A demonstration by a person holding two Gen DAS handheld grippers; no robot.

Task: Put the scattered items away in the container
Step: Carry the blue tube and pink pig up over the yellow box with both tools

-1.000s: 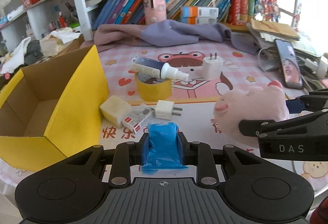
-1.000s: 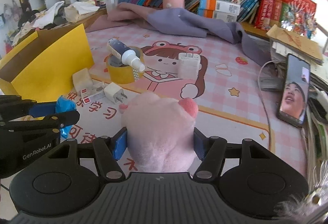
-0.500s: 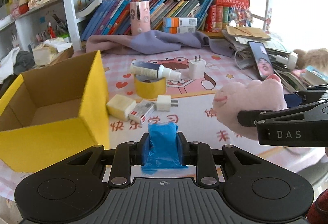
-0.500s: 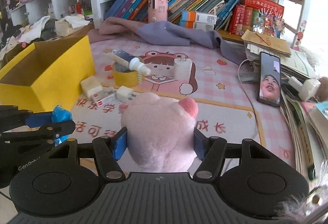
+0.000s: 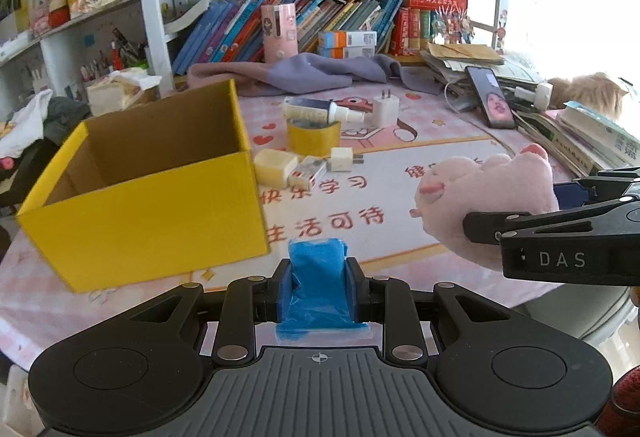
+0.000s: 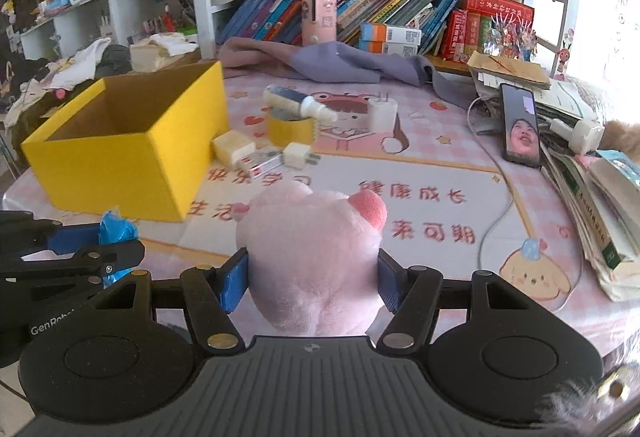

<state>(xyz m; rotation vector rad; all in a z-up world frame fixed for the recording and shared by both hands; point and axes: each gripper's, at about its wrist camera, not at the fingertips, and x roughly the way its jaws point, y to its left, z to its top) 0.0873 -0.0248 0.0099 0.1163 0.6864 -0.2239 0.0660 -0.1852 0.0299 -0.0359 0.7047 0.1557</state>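
Left gripper: clamped on a blue packet, bottom centre.
Right gripper: squeezing the pink plush toy.
Yellow box: open, left of frame.

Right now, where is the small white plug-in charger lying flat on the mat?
In the right wrist view the small white charger lies left of centre on the pink mat, just in front of the yellow tape roll and beside the red-and-white packet.

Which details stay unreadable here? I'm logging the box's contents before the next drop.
- Yellow box floor: left wrist view, near wall hides it; right wrist view likewise.
- Blue bag: contents unseen, wrapped, clamped in the left tongs.
- Pink plush face: right wrist view, turned away.
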